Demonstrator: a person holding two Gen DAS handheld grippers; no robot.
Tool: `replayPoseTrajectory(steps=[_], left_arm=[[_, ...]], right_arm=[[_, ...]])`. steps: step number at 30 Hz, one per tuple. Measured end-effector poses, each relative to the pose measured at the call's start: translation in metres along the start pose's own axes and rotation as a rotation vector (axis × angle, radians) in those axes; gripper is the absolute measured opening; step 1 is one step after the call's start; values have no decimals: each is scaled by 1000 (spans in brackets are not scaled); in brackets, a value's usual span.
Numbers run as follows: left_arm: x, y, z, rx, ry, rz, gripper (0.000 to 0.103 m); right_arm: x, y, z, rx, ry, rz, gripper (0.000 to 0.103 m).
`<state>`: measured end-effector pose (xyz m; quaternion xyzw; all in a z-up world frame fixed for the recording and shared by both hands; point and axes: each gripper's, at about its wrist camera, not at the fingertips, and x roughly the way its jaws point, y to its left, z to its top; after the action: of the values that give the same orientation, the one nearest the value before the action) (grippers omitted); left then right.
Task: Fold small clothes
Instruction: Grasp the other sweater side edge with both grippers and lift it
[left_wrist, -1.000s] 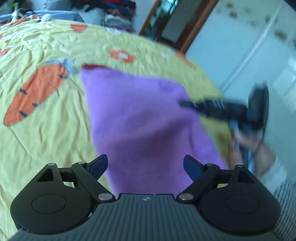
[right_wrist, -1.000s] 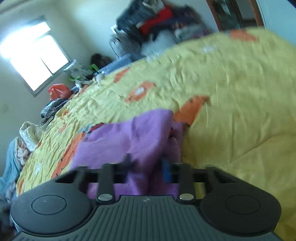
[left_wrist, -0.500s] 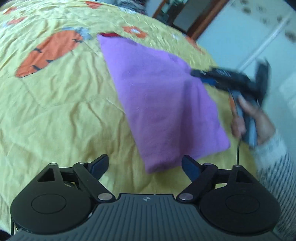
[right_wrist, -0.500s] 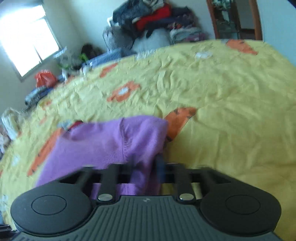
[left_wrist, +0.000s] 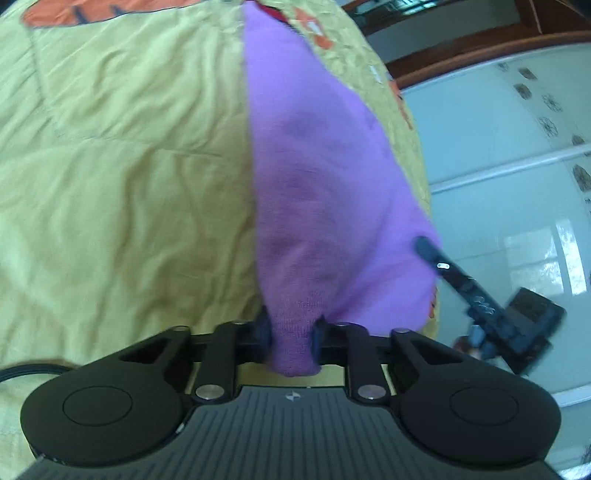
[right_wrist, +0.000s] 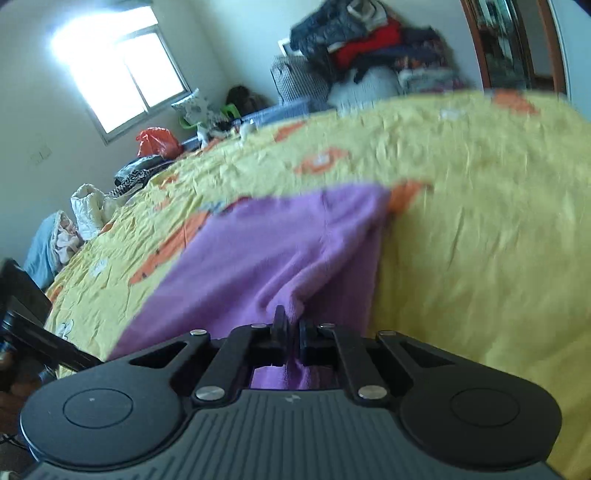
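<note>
At bed (left_wrist: 110, 166) edge | my left gripper (left_wrist: 290, 330) pinching purple cloth (left_wrist: 314, 184) corner | my right gripper (right_wrist: 291, 328) clamped on its other corner

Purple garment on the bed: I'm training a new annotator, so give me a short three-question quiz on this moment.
1. True or false: the left hand-held gripper is shut on a bunched corner of the purple garment.
2. What does the right hand-held gripper pinch? A) the yellow quilt B) the purple garment C) nothing
3. Fill in: the orange shapes printed on the quilt are ____.

Key: 1 true; 2 B; 3 carrots.
</note>
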<state>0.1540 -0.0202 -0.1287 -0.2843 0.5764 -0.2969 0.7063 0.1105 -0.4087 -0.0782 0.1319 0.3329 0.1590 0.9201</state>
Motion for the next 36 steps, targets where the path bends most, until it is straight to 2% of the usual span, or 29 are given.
replayPoseTrajectory(steps=[2, 4, 5, 7, 8, 9, 10, 11, 12, 15, 16, 17, 18, 20, 22, 25, 26, 29, 31, 32, 33, 34, 35, 36], left_arm=[[-4, 6, -3, -17, 1, -18, 22], [-9, 3, -9, 46, -11, 39, 22], [-11, 2, -14, 67, 0, 38, 22], [-17, 4, -17, 65, 4, 17, 24], [-21, 5, -18, 57, 1, 6, 34], [-24, 6, -18, 49, -4, -15, 51], [-27, 7, -16, 38, -18, -40, 61], [-29, 8, -14, 23, -39, -52, 77], [-28, 9, -10, 3, -56, -49, 86], [-16, 14, 3, -61, -60, -88, 89], [-12, 13, 4, -79, -55, -110, 89], [-8, 12, 5, -92, -46, -122, 83], [-2, 11, 6, -111, -28, -128, 55], [15, 15, 4, -149, 60, -104, 11], [17, 15, 3, -137, 56, -80, 12], [-3, 14, 2, -112, 42, -97, 12], [-9, 13, 1, -91, 40, -79, 12], [-15, 18, 2, -34, 67, 0, 12], [-16, 28, 3, -41, 96, -8, 16], [-19, 30, 5, -47, 108, -25, 18], [-26, 29, 8, -35, 93, -23, 23], [-34, 26, 12, -18, 63, -13, 32], [-40, 23, 18, -9, 30, -3, 60], [-45, 18, 24, 6, -14, -1, 87]], right_arm=[[6, -8, 0, -38, 51, -77, 5], [23, -19, -12, -67, 152, -148, 4], [23, -24, -18, -57, 152, -138, 4], [9, -34, -21, 39, 133, -102, 16], [-1, -36, -23, 74, 98, -88, 33], [-13, -37, -26, 104, 58, -56, 56], [-21, -37, -31, 134, 32, -15, 69], [-26, -36, -37, 162, 25, 5, 85], [-27, -34, -43, 183, 36, 4, 87], [-19, -24, -59, 191, 62, 52, 87], [-17, -17, -65, 165, 38, 49, 86], [-12, -11, -67, 144, 30, 42, 68], [-6, -9, -67, 152, 44, 31, 7], [0, -9, -65, 192, 45, 35, 9], [-7, -5, -59, 181, 31, 29, 9], [-35, 1, -56, 186, -7, 43, 7], [-42, 3, -59, 187, -10, 39, 7], [-38, 11, -80, 153, 55, -3, 6], [-34, 8, -85, 161, 77, 3, 8], [-36, 2, -82, 196, 70, 12, 15], [-41, -2, -77, 219, 48, 12, 43], [-44, -6, -71, 225, 19, 9, 65], [-44, -9, -65, 218, -7, 23, 103], [-41, -14, -60, 205, -35, 66, 103]])
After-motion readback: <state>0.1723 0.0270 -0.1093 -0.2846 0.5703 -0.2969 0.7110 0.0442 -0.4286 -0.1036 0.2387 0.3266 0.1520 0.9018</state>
